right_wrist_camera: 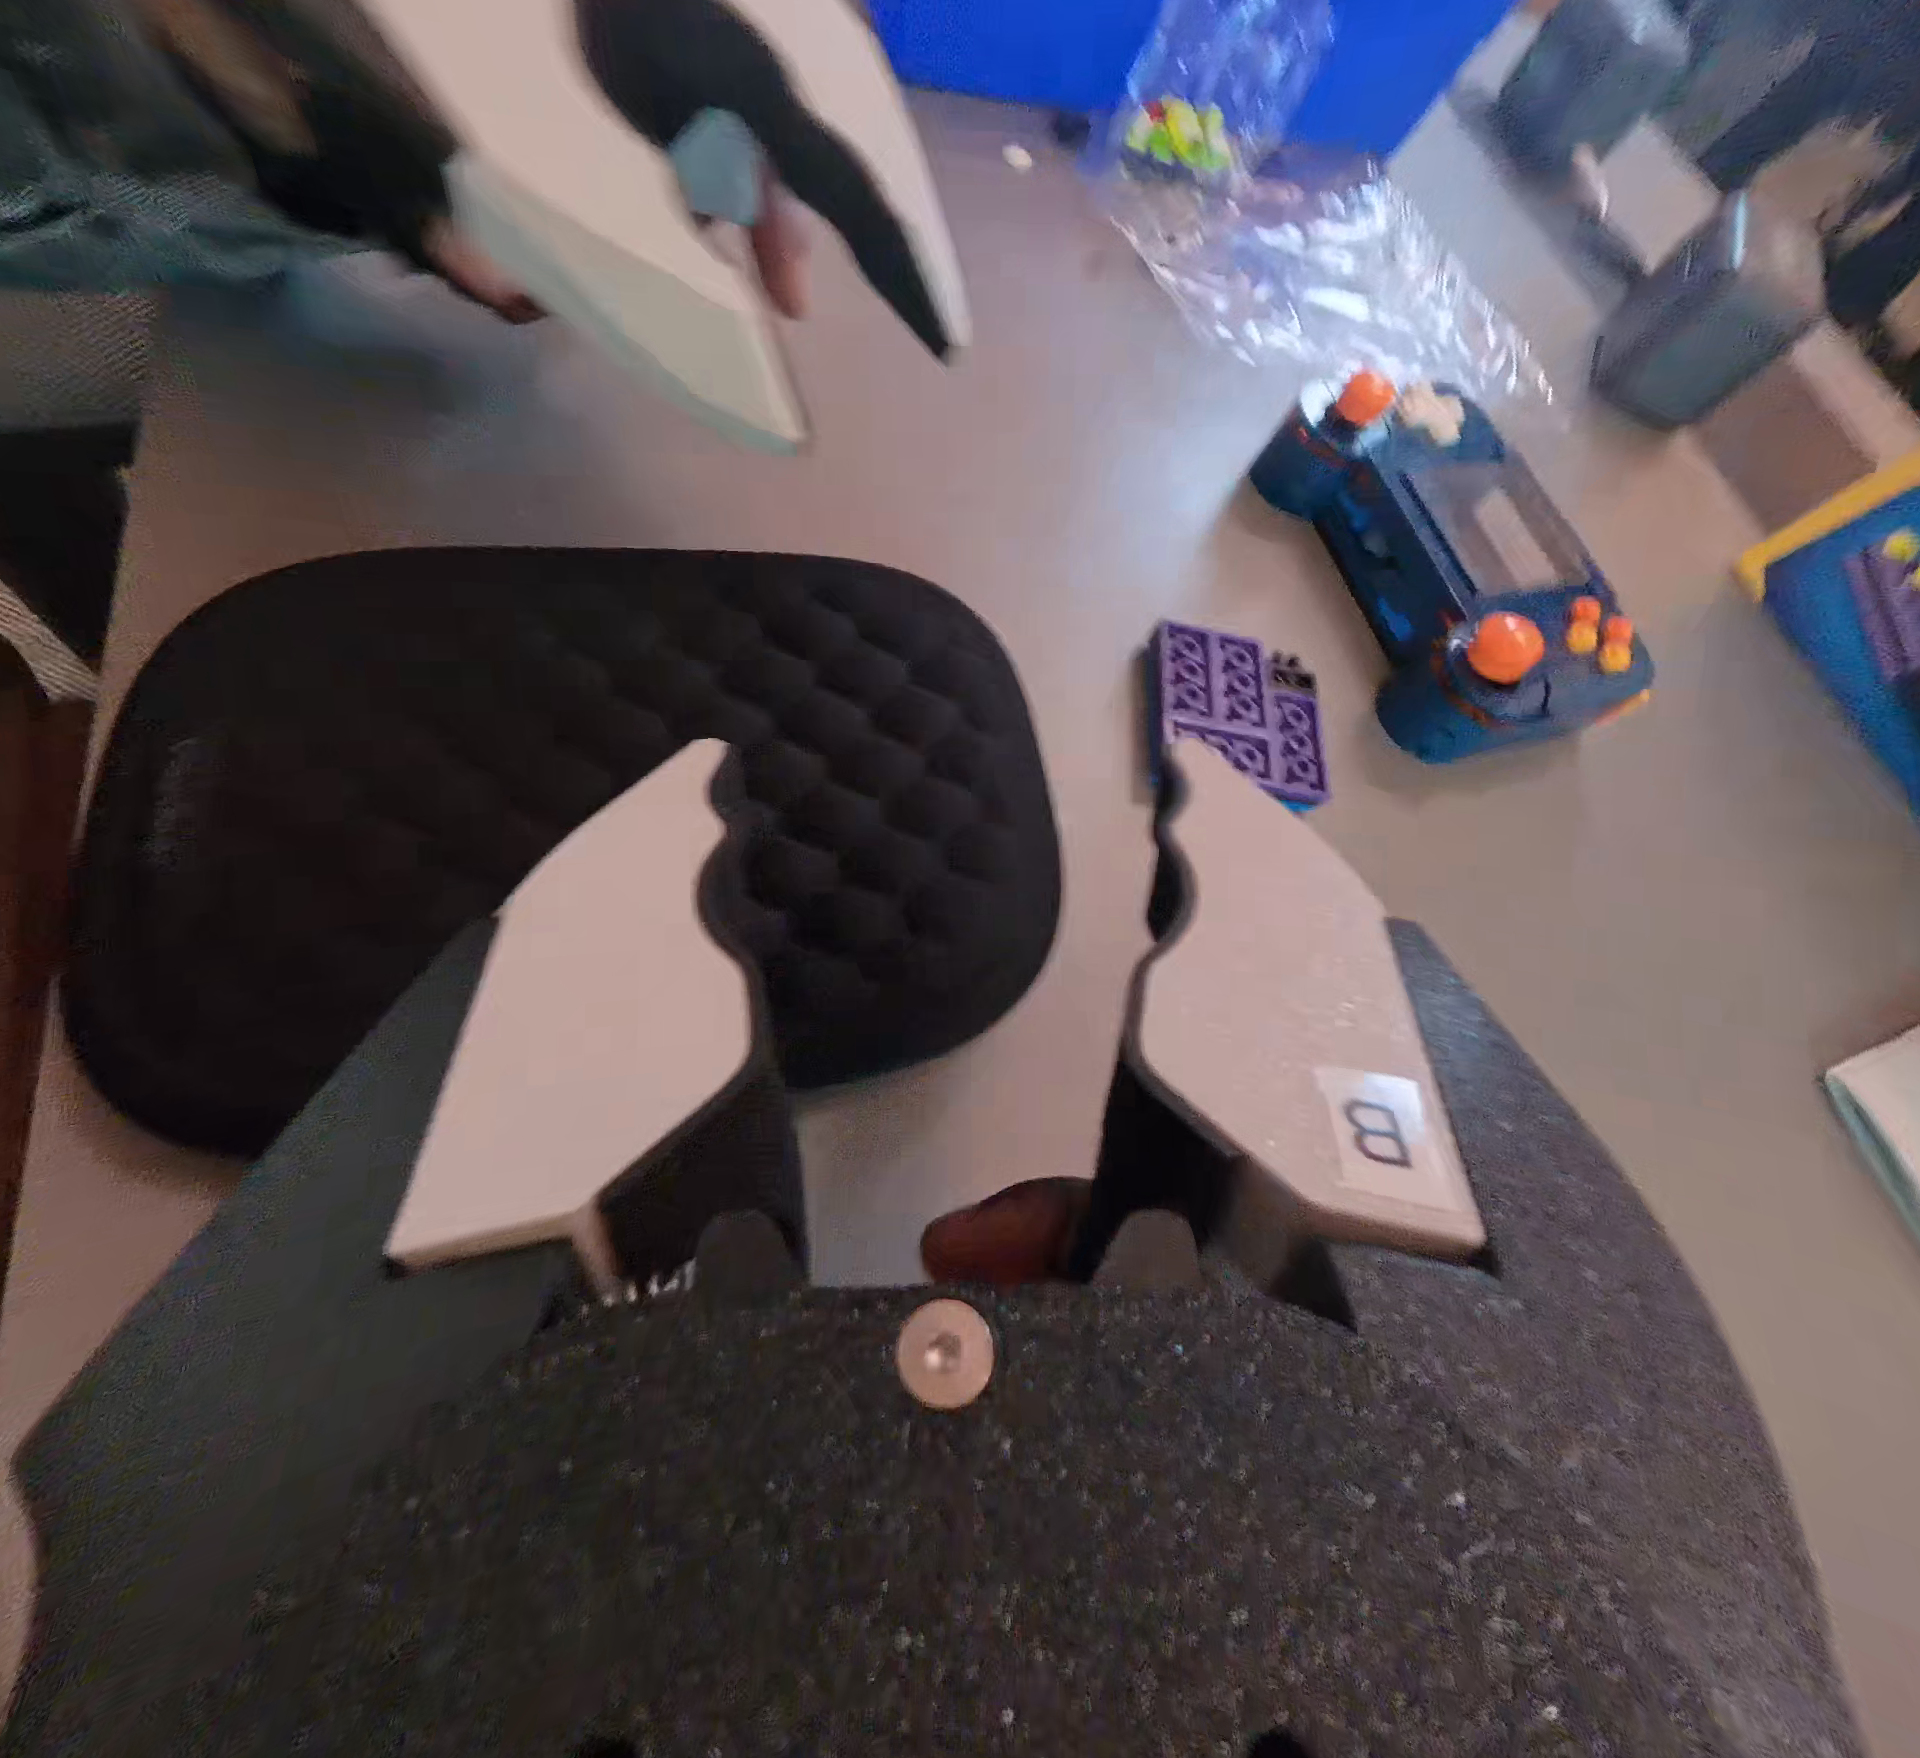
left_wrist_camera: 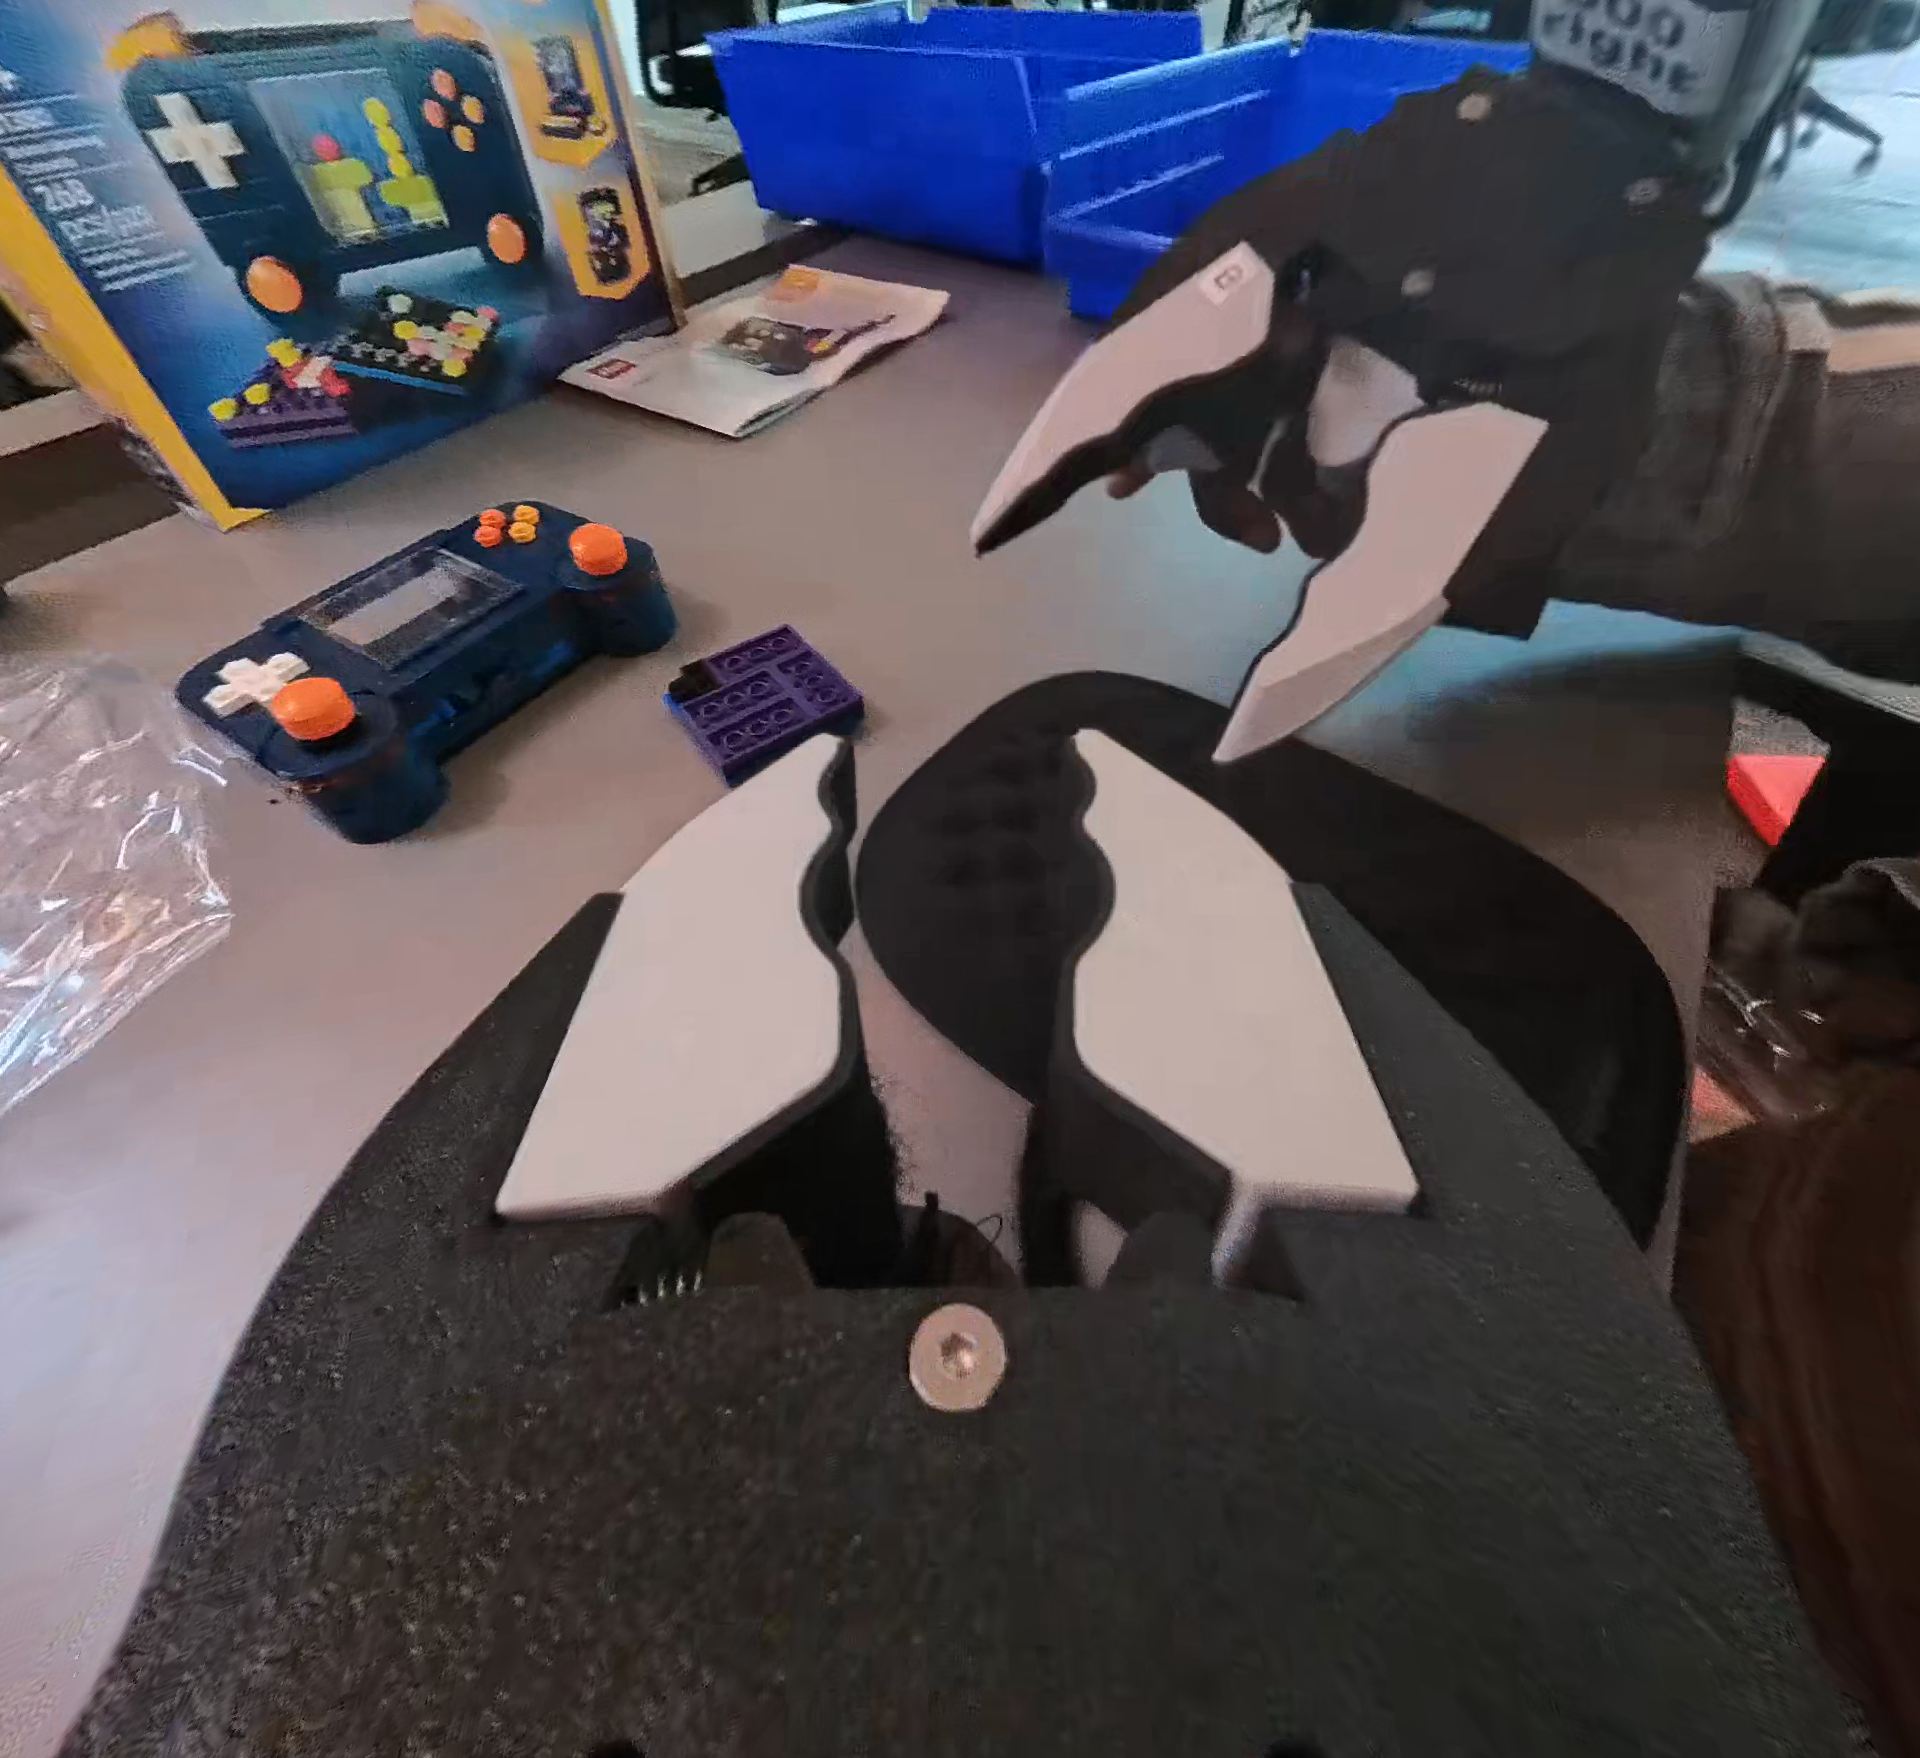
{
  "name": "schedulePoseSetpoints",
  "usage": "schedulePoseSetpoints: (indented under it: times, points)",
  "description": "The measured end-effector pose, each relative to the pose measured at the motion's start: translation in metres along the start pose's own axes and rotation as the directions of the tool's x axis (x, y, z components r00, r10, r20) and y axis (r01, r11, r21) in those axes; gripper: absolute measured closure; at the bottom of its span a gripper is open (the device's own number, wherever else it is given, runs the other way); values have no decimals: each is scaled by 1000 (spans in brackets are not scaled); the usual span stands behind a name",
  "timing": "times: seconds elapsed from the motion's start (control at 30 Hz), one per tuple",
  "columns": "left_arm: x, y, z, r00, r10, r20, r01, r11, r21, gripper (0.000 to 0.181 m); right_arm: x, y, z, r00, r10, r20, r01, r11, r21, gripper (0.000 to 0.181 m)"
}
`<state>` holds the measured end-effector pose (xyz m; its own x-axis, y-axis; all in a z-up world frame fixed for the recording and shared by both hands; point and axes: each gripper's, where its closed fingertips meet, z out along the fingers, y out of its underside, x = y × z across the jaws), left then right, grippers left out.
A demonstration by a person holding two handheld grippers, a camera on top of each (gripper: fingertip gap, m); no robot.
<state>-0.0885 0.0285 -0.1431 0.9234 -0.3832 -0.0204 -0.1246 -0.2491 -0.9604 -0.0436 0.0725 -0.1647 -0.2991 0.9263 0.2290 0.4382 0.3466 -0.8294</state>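
My left gripper (left_wrist_camera: 961, 747) is open and empty, hovering over the near edge of a black quilted pad (left_wrist_camera: 987, 877) on the grey table. My right gripper (right_wrist_camera: 945, 758) is open and empty above the same pad (right_wrist_camera: 416, 773). It also shows in the left wrist view (left_wrist_camera: 1101, 648), pointing down to the left. The left gripper shows in the right wrist view (right_wrist_camera: 868, 394). A purple brick plate (left_wrist_camera: 764, 700) lies just left of the pad, beside my right fingertip (right_wrist_camera: 1236, 711). A dark blue brick game controller (left_wrist_camera: 426, 669) with orange knobs lies beyond it (right_wrist_camera: 1455, 586).
A toy box (left_wrist_camera: 312, 170) stands at the back left with a booklet (left_wrist_camera: 758, 347) beside it. Blue bins (left_wrist_camera: 935, 119) stand behind. Clear plastic bags lie at the left (left_wrist_camera: 94, 877), one with small bricks (right_wrist_camera: 1184, 129). A red piece (left_wrist_camera: 1771, 794) sits at the right. Tip to tip, the grippers are about 8 cm apart. Both grippers' tips are roughly 15 cm from the dark blue brick game controller (left_wrist_camera: 426, 669). My right wrist view (right_wrist_camera: 1360, 481) looks at it from another angle.
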Motion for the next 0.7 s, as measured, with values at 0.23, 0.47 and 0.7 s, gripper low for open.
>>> schedulePoseSetpoints:
  times: [0.23,0.47,0.7]
  points:
    - [10,0,-5,999,-1,44,-3,996,93,135,80,18,33,943,332,-39,-332,943,10,106]
    - [12,-9,-17,996,-84,22,79,981,178,122,73,38,72,978,206,-31,-209,963,-170,128]
    - [1,-20,-29,976,-205,66,187,958,219,129,45,-22,26,923,-294,-246,293,955,-43,129]
